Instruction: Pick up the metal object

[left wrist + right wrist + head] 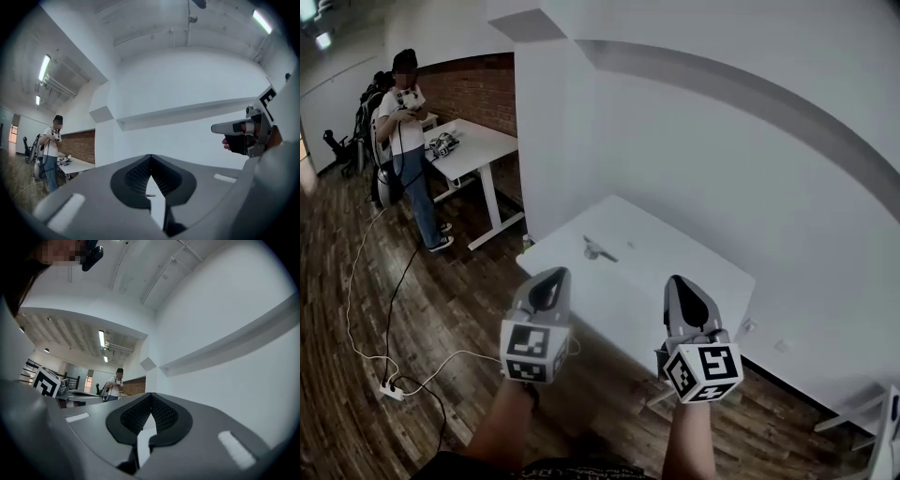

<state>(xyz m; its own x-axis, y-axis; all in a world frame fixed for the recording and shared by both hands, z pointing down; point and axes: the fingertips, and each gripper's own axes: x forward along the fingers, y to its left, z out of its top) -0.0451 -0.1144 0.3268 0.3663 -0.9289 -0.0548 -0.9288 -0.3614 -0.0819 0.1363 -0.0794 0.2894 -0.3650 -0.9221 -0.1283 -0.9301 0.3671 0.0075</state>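
The left claw (551, 275) and right claw (679, 281) are hovering closed, empty. The metal object (596, 249) is lying farther off on the bench (698, 267).

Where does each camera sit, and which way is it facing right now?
Head view: on the head, facing steeply down at the table and metal object; left tool, right tool and forearms show.
Left gripper view: on the left tool, along its shut jaws toward the wall; right tool shows.
Right gripper view: same from the right tool; left tool's cube shows.
Shared: both show the standing person.
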